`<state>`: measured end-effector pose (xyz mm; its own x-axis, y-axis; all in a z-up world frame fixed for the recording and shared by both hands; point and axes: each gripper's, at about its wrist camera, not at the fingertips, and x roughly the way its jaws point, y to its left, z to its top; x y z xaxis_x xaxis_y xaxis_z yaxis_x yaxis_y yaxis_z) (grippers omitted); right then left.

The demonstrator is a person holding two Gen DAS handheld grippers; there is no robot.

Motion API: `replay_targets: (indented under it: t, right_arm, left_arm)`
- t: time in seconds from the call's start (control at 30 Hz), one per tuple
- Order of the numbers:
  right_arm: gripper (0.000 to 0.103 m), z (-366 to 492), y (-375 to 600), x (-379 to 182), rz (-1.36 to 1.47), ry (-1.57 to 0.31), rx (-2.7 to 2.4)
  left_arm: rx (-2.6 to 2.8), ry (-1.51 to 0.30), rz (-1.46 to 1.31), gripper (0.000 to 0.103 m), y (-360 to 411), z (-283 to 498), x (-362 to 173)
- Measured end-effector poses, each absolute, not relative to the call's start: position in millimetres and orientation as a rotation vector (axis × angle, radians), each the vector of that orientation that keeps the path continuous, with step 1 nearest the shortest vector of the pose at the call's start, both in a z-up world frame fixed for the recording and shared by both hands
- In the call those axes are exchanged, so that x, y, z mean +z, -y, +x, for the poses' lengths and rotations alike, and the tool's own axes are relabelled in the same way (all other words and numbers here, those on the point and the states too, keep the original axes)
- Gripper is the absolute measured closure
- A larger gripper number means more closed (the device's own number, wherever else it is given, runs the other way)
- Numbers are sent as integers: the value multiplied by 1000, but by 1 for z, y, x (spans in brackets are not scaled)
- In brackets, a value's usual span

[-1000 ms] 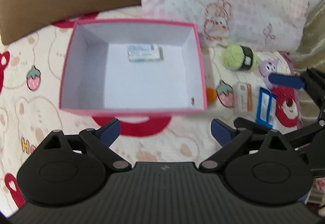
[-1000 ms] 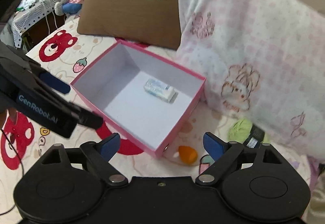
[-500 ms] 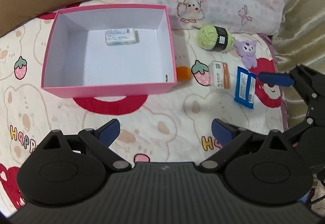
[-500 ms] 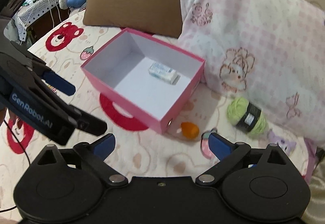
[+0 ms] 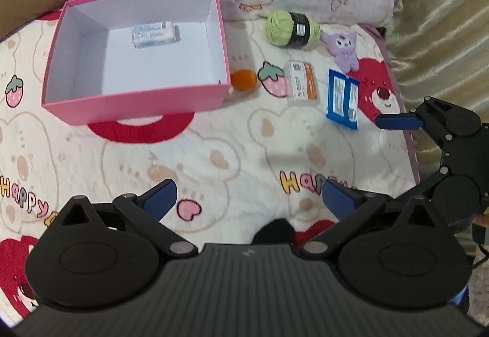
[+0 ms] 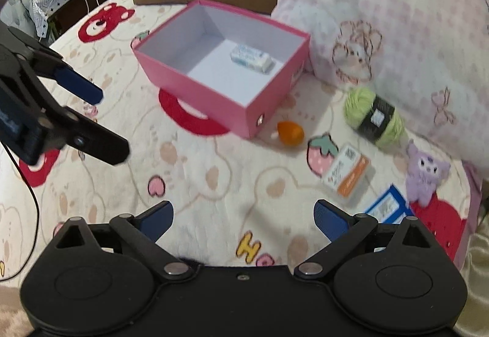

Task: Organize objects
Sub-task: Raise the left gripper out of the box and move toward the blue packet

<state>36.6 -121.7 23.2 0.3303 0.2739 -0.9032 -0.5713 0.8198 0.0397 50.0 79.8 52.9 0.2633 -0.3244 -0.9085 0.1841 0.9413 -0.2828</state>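
Left gripper just opened wider, right gripper wide; both apparently empty.

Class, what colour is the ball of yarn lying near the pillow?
Light green, with a black label band; the yarn shows best in the left wrist view.

Both grippers matte black plastic: left gripper, right gripper; blue ribbed pads, silver pivot screws, round side discs, ribbed grey housing
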Motion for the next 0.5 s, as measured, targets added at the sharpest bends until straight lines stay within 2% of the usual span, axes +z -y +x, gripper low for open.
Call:
replay_targets:
  t: [0.5]
  right_arm:
    - [3,18,163,-17,-268,-1164,504]
  left_arm:
    - [-380,-1283,-252,0,-50,49,4]
